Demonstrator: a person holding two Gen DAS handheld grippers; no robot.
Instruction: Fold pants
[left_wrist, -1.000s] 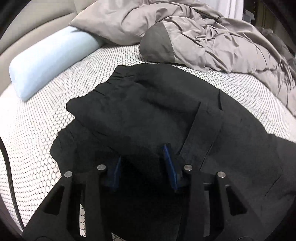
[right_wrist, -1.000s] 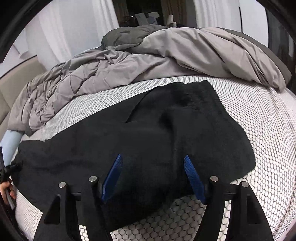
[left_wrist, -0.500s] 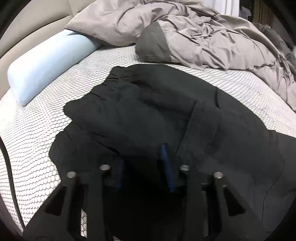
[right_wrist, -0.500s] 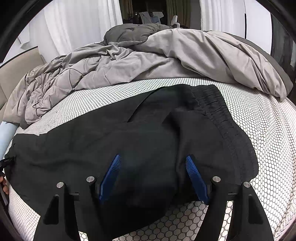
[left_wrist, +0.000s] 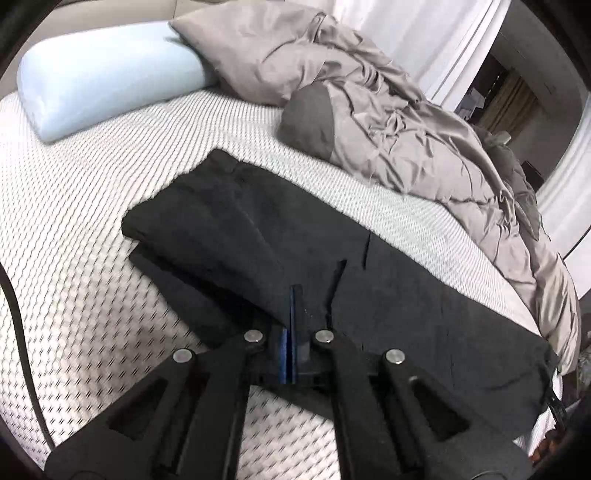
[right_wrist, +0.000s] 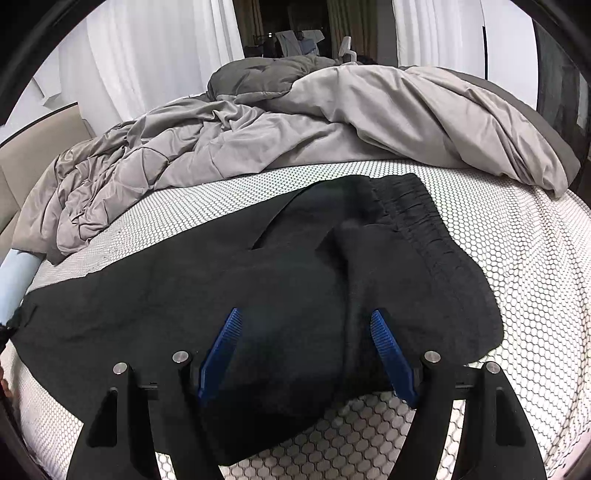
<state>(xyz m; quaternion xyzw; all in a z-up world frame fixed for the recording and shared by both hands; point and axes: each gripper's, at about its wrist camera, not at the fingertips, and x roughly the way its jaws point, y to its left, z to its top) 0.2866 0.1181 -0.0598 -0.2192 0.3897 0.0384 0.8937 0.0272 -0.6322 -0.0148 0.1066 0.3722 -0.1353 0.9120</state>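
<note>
Black pants (left_wrist: 258, 240) lie on a bed, the two legs stacked one on the other. In the right wrist view the pants (right_wrist: 258, 280) show their elastic waistband (right_wrist: 424, 236) at the right. My left gripper (left_wrist: 293, 295) is shut, its blue pads pressed together over the near edge of the leg fabric; whether cloth is pinched between them I cannot tell. My right gripper (right_wrist: 306, 321) is open, its blue pads astride a raised fold of the pants near the waist.
The bed has a white honeycomb-pattern mattress cover (left_wrist: 74, 221). A light blue bolster pillow (left_wrist: 103, 74) lies at the far left. A crumpled grey duvet (right_wrist: 295, 125) is heaped behind the pants. White curtains (right_wrist: 147, 55) hang beyond the bed.
My left gripper has closed its pads and swung, so the view now looks along the pant legs. My right gripper stayed open and moved slightly in over the fold near the waistband.
</note>
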